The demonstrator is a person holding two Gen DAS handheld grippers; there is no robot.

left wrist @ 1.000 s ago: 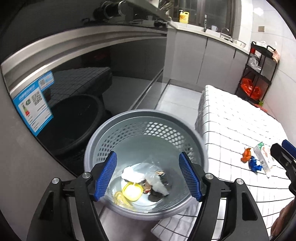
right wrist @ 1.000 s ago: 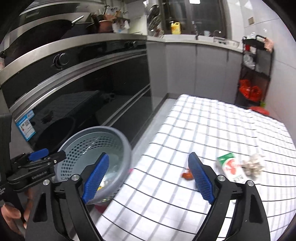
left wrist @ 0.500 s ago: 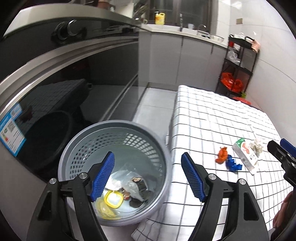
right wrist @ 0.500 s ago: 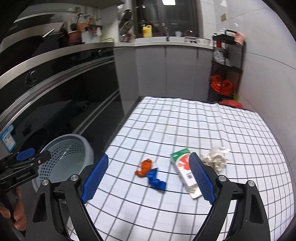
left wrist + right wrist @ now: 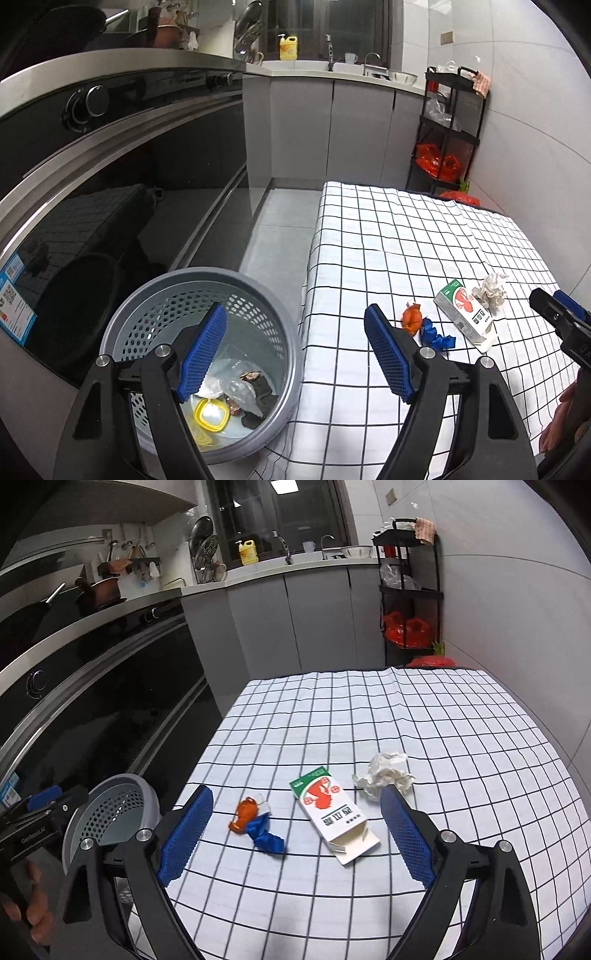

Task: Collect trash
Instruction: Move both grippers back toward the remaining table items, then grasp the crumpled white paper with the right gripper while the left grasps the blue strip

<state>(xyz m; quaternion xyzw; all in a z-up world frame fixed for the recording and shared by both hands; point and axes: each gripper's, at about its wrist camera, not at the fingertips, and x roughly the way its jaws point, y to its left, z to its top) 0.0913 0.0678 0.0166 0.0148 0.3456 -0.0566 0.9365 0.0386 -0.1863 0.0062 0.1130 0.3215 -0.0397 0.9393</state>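
A grey perforated bin (image 5: 159, 299) stands on the floor left of the checked table (image 5: 388, 236) and holds several bits of trash, a yellow lid among them. My left gripper (image 5: 295, 350) is open and empty above the bin's right rim. On the table lie an orange wrapper (image 5: 244, 813), a blue wrapper (image 5: 267, 838), a flattened milk carton (image 5: 330, 814) and a crumpled tissue (image 5: 386, 773). My right gripper (image 5: 295, 830) is open and empty, just in front of the wrappers and carton. The bin (image 5: 110, 812) also shows at its left.
A black oven front (image 5: 122, 192) runs along the left. Grey cabinets (image 5: 295, 620) stand at the back. A black rack (image 5: 410, 590) with red bags stands at the back right, by the white tiled wall.
Both grippers have swung right, from the bin toward the table. The trash on the table has come into the middle of the right wrist view. Both stay open.
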